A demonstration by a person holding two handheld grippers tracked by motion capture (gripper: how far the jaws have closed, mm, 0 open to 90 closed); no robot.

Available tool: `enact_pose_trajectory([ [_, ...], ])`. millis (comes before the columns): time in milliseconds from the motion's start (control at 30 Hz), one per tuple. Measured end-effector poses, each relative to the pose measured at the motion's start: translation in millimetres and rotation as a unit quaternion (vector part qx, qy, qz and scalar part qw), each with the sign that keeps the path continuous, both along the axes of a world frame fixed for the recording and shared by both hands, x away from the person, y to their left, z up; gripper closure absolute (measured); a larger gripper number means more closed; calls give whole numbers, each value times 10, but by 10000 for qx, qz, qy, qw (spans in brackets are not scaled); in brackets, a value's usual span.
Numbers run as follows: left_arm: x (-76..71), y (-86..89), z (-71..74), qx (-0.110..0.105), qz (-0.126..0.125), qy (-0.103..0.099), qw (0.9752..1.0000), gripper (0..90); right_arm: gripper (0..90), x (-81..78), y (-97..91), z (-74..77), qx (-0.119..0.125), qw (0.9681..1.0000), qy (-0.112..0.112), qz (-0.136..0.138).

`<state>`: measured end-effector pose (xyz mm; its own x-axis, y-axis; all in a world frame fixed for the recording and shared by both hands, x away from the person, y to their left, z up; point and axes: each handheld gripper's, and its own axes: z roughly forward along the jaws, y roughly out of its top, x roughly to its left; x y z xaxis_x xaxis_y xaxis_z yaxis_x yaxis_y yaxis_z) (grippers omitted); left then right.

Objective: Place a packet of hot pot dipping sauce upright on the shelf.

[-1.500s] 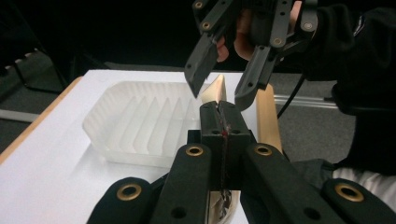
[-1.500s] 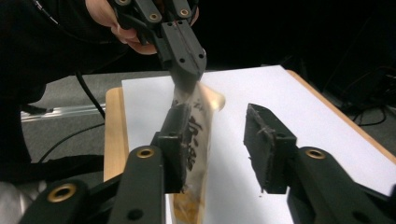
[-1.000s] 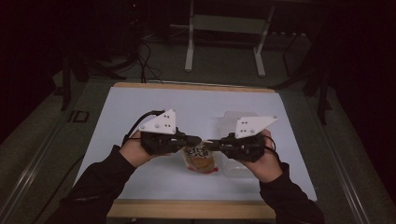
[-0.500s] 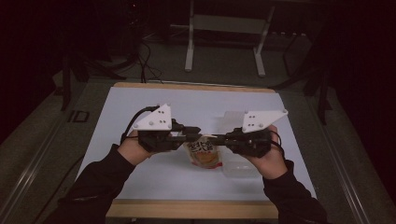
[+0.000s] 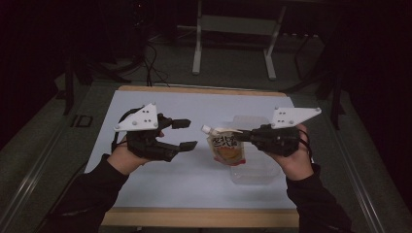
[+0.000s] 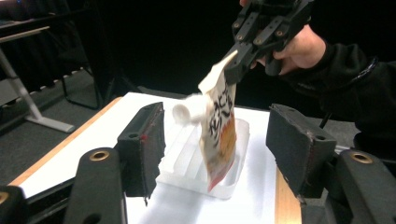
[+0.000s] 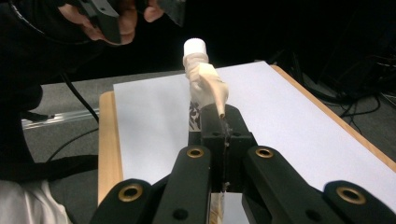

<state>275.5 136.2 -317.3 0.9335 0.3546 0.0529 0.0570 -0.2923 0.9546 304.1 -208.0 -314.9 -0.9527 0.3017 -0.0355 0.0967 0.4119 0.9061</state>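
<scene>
Above the clear tray (image 5: 252, 172), spouted pouch (image 5: 225, 148) pinched by right gripper (image 5: 245, 136); left gripper (image 5: 187, 134) just spread, released; lowering into tray probably left.

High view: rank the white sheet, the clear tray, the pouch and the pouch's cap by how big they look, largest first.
1. White sheet, covering most of the table.
2. Clear tray, partly hidden behind the pouch and the right gripper.
3. Pouch, hanging from that gripper above the tray, so nearer the camera; the gap with the tray is unsure.
4. Cap, smallest.
</scene>
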Motion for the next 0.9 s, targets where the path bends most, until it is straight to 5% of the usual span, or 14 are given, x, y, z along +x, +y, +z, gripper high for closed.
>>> enact_pose_trajectory([
  [233,-22,152,-120,-51,136,185,9997,232,900,40,-141,11,37,9999,-8,-143],
  [467,-62,252,-404,23,246,416,9988,122,900,120,-297,25,137,9998,61,-151],
  [533,-87,272,-505,22,324,499,9982,6,900,175,-401,21,103,9998,64,-185],
  [900,-234,440,-1068,-21,568,1145,9918,6,900,350,-639,-192,-202,9997,-124,-102],
])
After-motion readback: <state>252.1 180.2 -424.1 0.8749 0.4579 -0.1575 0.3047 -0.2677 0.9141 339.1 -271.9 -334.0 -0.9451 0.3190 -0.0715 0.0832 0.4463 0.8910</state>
